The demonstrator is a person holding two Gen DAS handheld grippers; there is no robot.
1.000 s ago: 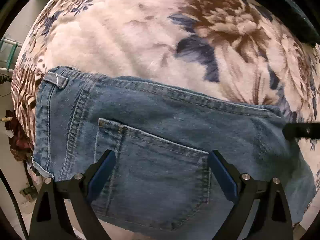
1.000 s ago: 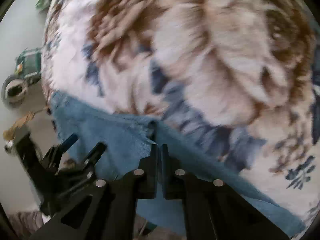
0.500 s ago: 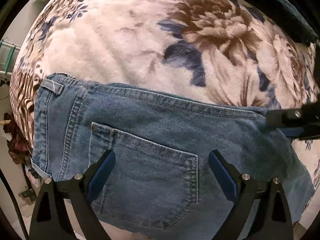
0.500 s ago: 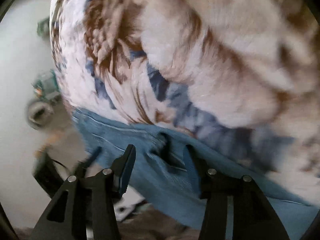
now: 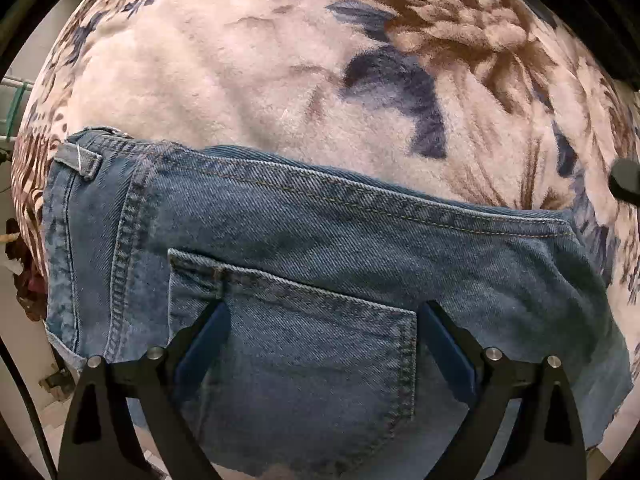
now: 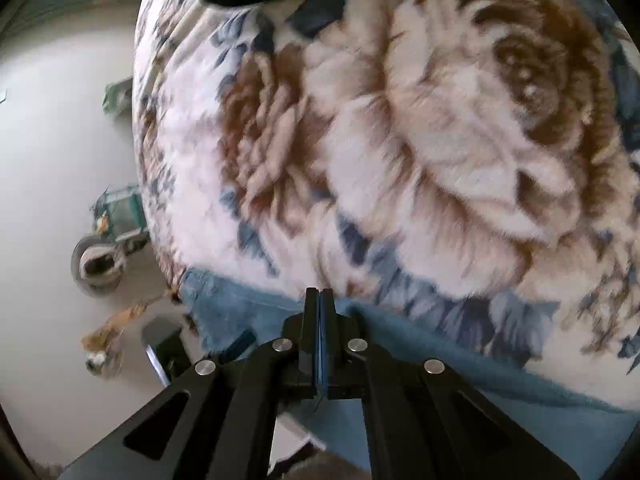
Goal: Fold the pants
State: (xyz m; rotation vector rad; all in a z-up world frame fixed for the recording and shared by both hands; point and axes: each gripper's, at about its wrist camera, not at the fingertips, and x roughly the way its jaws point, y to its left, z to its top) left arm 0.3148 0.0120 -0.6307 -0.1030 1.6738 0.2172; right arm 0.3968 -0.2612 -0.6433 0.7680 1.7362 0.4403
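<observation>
The left gripper (image 5: 322, 354), released, hovers over the blue denim pants (image 5: 320, 264) near the bed's edge while the right gripper (image 6: 319, 344), clenched on nothing discernible, risks lifting no fabric.

The folded blue denim pants (image 5: 304, 280) lie on the floral plush blanket (image 5: 240, 80), at its near edge.

Right gripper (image 6: 319, 300) fingers pressed together, tips at the jeans (image 6: 420, 364) edge; whether denim is pinched, unclear. Jeans lie on floral blanket (image 6: 420, 140). Pale floor (image 6: 52, 152) left, green cart (image 6: 120, 216) beside bed. View blurred.
</observation>
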